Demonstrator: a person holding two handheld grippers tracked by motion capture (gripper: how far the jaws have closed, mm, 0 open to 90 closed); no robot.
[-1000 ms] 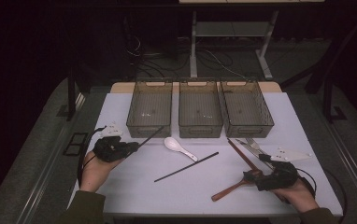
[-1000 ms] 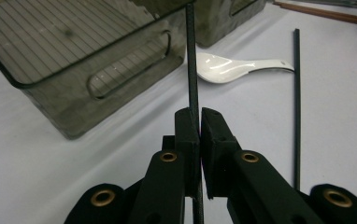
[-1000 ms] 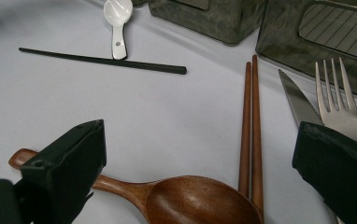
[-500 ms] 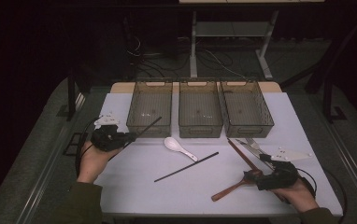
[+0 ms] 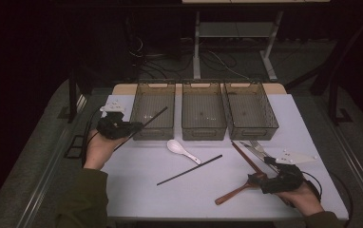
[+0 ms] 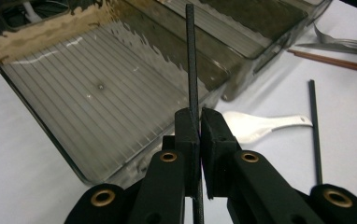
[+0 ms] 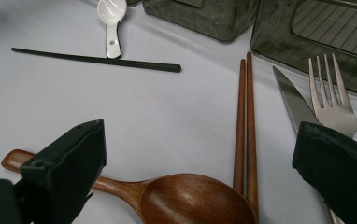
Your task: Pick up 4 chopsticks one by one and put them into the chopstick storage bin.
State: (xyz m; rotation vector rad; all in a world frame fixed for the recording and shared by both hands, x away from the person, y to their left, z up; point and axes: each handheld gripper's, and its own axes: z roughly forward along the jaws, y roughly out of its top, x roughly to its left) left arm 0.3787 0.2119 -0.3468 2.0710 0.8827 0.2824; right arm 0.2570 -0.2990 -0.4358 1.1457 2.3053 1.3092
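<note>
jaws of the left gripper (image 6: 194,135) are pinched tight on a thin black chopstick (image 6: 190,56), gripping it near one end so that most of its length juts forward, tilted up over the near wall of the leftmost grey bin (image 5: 153,110). from the high view the left gripper (image 5: 131,128) sits just at that bin's front left corner, the stick's tip reaching over the bin's inside.

the chopstick looks light, stiff and smooth, so i judge it may swivel or slide between the pads when held so far from its middle; a grip nearer the centre would steady it, though the end hold lets the tip lead into the bin.

its mate, a second black chopstick (image 5: 189,170), lies flat on the table (image 5: 137,190) in front of the bin, beside a white ceramic spoon (image 5: 182,150).

the right gripper (image 7: 200,154) has its jaws spread wide over a wooden spoon (image 7: 186,198), pinching nothing.
</note>
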